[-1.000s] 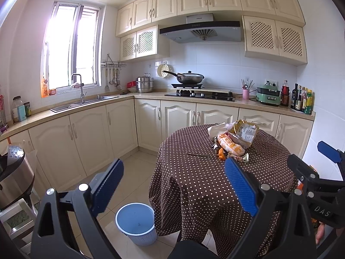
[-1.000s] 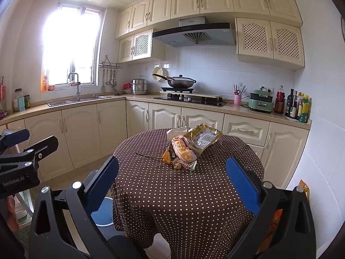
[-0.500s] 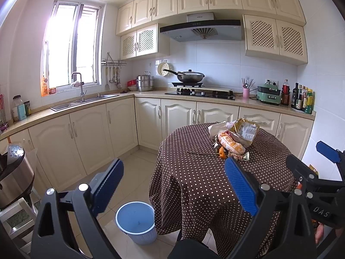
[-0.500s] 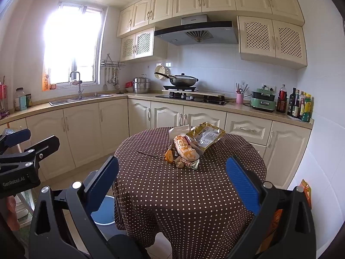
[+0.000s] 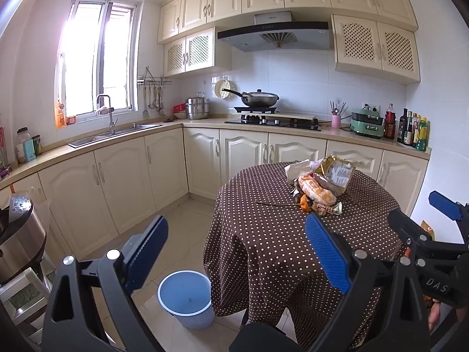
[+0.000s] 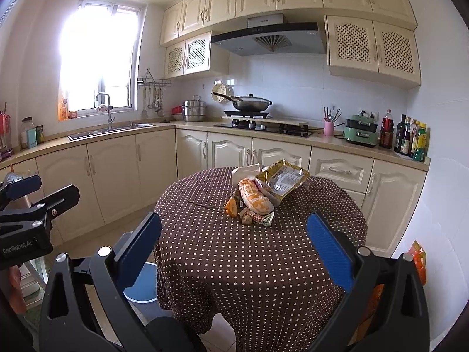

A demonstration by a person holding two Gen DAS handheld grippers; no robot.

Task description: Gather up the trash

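A heap of wrappers is seen piled at the middle of the round, polka-dot worktop, untouched. Both the left gripper and right gripper are held wide apart and empty, short of it. The approach appears under way; next, a wrapper must be reached, pinched and carried to the blue bin on the floor.
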